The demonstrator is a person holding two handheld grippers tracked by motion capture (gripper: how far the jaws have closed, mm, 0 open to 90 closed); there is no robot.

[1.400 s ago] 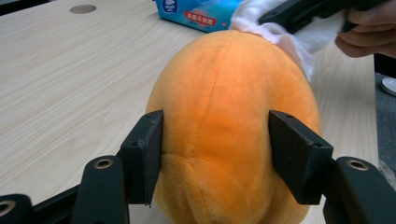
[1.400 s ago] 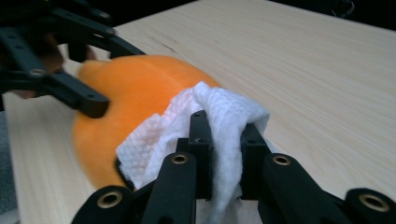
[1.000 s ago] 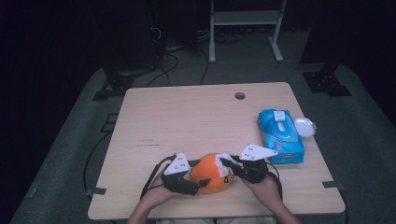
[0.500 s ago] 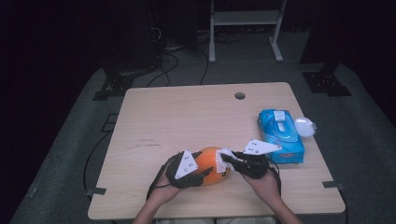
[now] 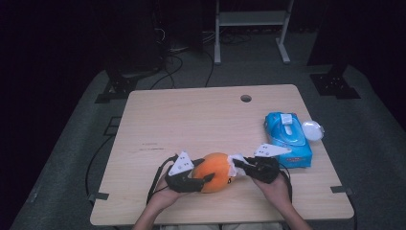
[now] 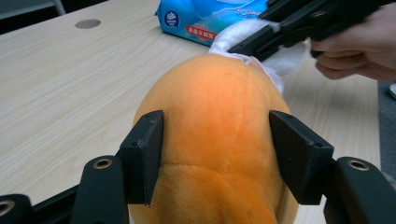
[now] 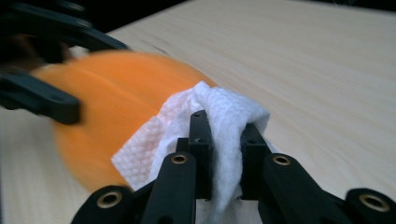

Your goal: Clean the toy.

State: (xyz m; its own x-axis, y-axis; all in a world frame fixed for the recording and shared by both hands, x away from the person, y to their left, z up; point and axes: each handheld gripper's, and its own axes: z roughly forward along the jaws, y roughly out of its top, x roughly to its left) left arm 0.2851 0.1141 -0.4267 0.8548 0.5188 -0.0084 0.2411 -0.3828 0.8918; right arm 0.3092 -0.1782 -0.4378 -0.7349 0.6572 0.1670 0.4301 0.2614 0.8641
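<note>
Item 1: orange plush toy [image 5: 218, 171], rounded, with a stitched seam running over its top. It sits on the near part of the tabletop [image 5: 191, 120], between the 2 grippers.

Item 2: left gripper [image 6: 215, 158], held in the person's left hand [image 5: 163, 196]. Its jaws have just been closing with the plush toy between them; in the left gripper view both fingers [image 6: 144, 154] press into the toy's sides, at a middling width, so the toy is clamped.

Item 3: right gripper [image 7: 223, 154], held in the person's right hand [image 5: 275, 189]. Its fingers [image 7: 200, 149] stand narrow and pinch a folded white wipe [image 7: 219, 116]. The wipe drapes over the fingertips and touches the plush toy on the side facing away from the left gripper.

Item 4: blue pack of wet wipes [image 5: 287, 139], lying flat near the right edge of the tabletop, just beyond the right gripper. Its white flap [image 5: 286, 118] is on top.

Item 5: small clear round lid-like piece [image 5: 312, 130], beside the pack at the tabletop's right edge.

Item 6: round cable hole [image 5: 246, 98] in the far part of the tabletop.
</note>
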